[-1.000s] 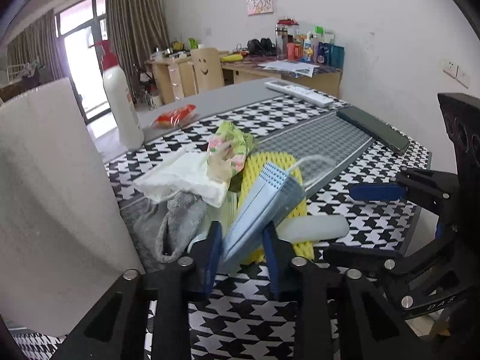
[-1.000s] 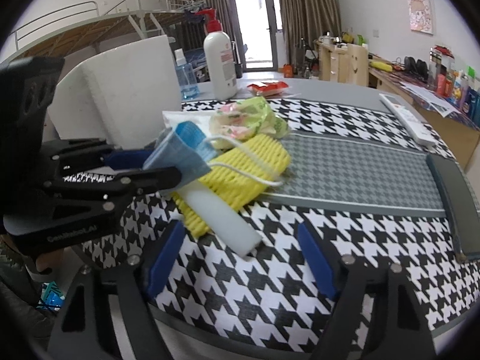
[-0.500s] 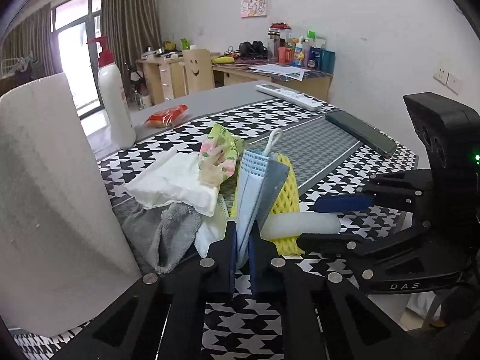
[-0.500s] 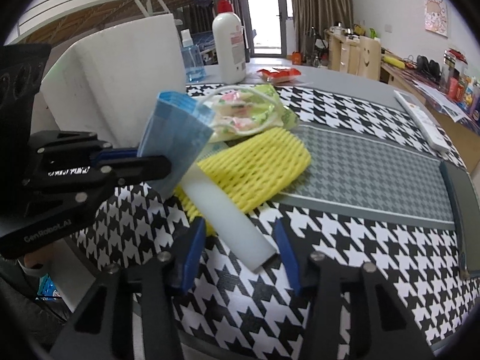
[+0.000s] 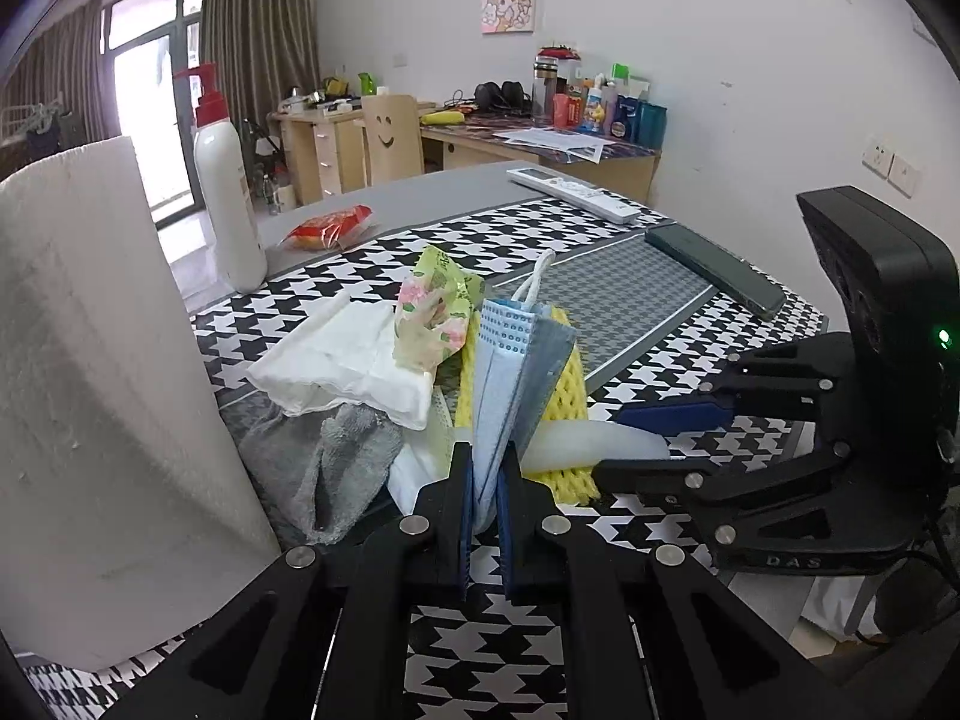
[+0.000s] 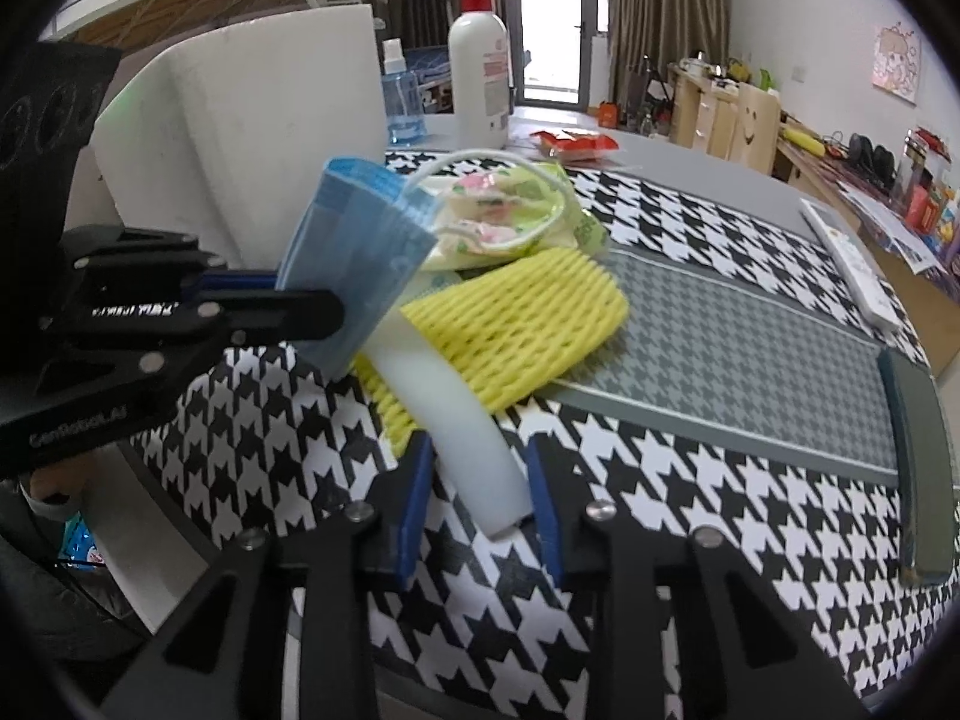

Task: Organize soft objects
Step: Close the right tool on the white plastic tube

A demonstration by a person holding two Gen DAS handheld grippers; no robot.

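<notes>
Blue mask (image 5: 517, 372) now clamped in left claw (image 5: 485, 480); right claw (image 6: 480, 480) narrowed around white foam strip (image 6: 456, 414).

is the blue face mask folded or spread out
Folded: the blue face mask stands doubled over lengthwise, its layers pinched together in the left tongs.

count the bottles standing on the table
2. A white pump bottle with a red top stands at the far edge; a smaller blue spray bottle stands just left of it, partly behind the white foam block. Others may be hidden.
</notes>
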